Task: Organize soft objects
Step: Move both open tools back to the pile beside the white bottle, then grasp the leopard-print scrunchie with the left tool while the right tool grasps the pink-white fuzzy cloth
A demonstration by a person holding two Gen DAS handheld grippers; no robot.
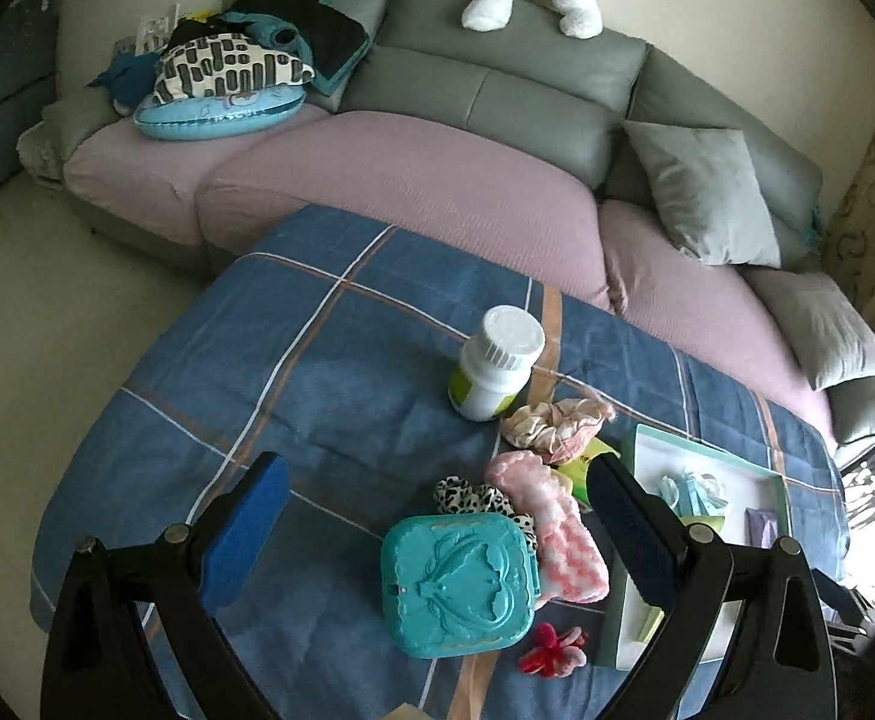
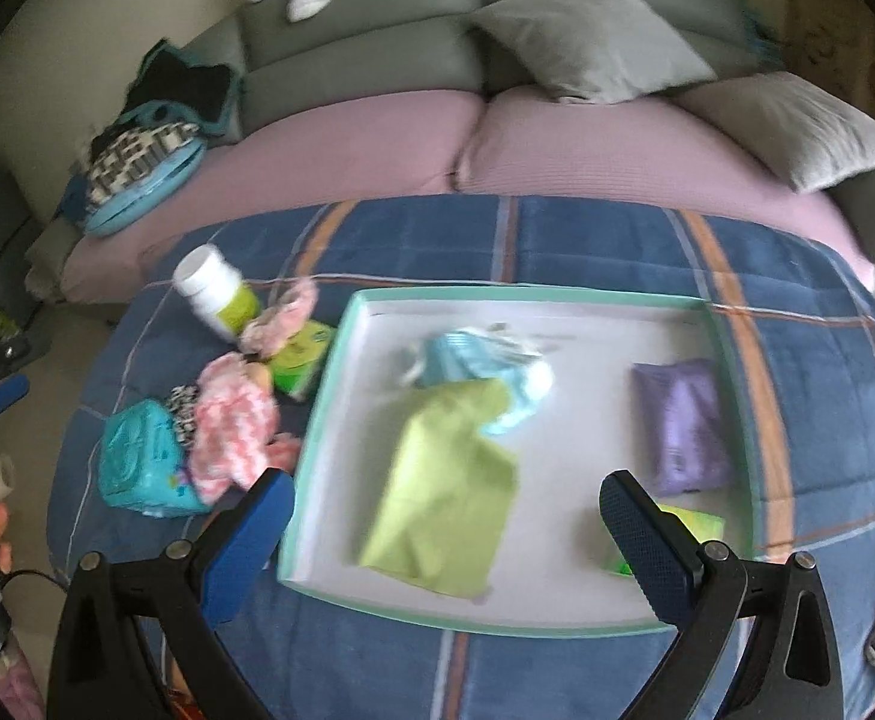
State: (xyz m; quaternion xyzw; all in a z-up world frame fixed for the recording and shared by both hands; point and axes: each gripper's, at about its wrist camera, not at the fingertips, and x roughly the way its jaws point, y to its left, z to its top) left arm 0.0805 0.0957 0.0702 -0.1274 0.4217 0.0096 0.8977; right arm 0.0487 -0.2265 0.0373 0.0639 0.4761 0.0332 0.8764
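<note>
Left tongs (image 1: 437,516): spread wide, holding nothing. They hang above the blue plaid worktop (image 1: 317,360), over the near clutter. Between the fingers lie a teal case (image 1: 458,585), a pink knit piece (image 1: 548,534) touching its right side, and a spotted scrunchie (image 1: 473,495) just beyond the case. A small red item (image 1: 551,651) lies near of the pink piece. Farther off, a white bottle (image 1: 494,363) stands upright with a pale scrunchie (image 1: 557,429) just to its right.

Right tongs (image 2: 446,510): spread wide, holding nothing, touching nothing. They hang over the near edge of the tray (image 2: 731,372). In the tray lie a green cloth (image 2: 443,492), a light blue cloth (image 2: 485,366) overlapping its far end, a purple pack (image 2: 683,426) to the right, and a green packet (image 2: 695,525) partly hidden behind the right finger. This view is blurred.

A sofa (image 1: 437,180) stands beyond the worktop.
</note>
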